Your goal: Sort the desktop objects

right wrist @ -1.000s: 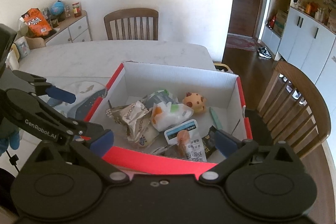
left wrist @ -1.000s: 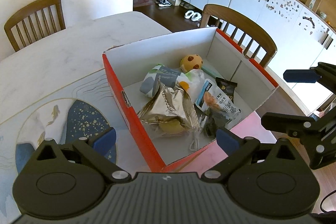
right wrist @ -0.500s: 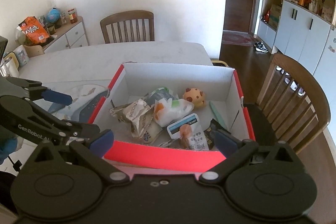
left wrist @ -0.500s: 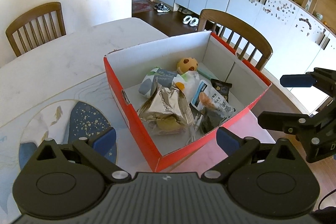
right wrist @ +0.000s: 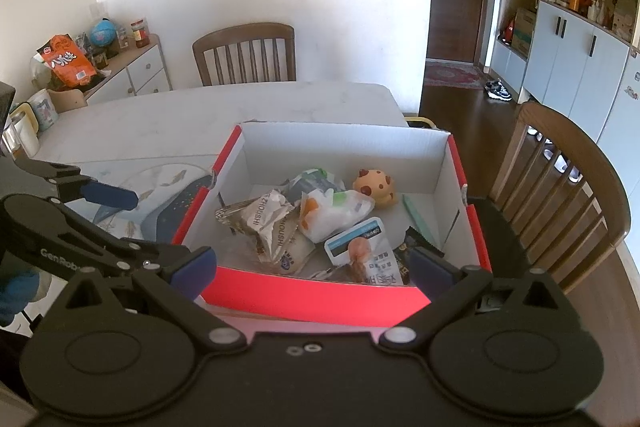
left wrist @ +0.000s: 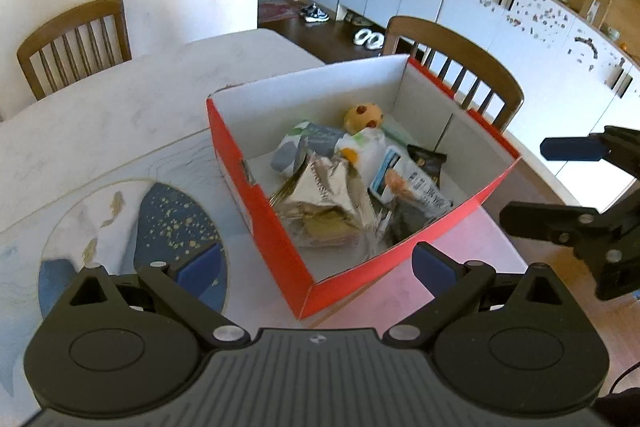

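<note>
White marble dining table (right wrist: 224, 115) bears the red-walled cardboard box (right wrist: 316, 297), snack packets and spotted toy piled inside for sorting. Left gripper (left wrist: 316, 263) and right gripper (right wrist: 312, 263) hover nearside, jaws wide, empty.

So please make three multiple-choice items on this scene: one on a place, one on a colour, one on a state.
1. Where is the round yellow toy with brown spots?
A. on the table mat
B. inside the red cardboard box
C. on a chair

2. What colour are the box's inner walls?
A. white
B. blue
C. black

3. How are the left gripper and right gripper?
A. both shut on packets
B. one holds the toy
C. both open, holding nothing

Answers: B, it lies near the box's far wall; A, the inside is white; C, each gripper's fingers stand wide apart.
</note>
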Demonstrator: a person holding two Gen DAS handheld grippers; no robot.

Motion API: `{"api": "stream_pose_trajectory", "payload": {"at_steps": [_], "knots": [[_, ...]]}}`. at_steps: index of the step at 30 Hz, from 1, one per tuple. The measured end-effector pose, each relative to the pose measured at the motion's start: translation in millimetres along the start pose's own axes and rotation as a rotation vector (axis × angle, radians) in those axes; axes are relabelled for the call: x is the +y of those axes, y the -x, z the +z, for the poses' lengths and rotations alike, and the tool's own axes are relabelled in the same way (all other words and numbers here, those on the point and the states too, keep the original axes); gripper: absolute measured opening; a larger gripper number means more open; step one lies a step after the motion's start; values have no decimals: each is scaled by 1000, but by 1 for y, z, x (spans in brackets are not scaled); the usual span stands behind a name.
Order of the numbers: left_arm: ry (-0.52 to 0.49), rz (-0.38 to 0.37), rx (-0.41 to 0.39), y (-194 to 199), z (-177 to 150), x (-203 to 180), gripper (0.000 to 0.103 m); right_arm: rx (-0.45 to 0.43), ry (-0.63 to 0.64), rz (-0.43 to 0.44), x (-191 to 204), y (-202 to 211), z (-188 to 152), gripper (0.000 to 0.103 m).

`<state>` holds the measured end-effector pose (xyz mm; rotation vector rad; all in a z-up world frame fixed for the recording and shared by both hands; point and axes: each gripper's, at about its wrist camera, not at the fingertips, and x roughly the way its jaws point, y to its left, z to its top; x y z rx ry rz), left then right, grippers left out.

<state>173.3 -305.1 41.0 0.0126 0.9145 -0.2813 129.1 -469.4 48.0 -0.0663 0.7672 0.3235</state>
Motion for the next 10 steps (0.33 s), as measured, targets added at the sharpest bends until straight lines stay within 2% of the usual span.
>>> {"api": "stream_pose_trajectory", "payload": {"at_steps": [6, 10], "knots": [[9, 30, 1, -2, -3, 7, 102, 9, 2, -8, 3, -3, 1, 103], [6, 18, -8, 1, -4, 10, 102, 13, 0, -12, 5, -4, 0, 103]]}}
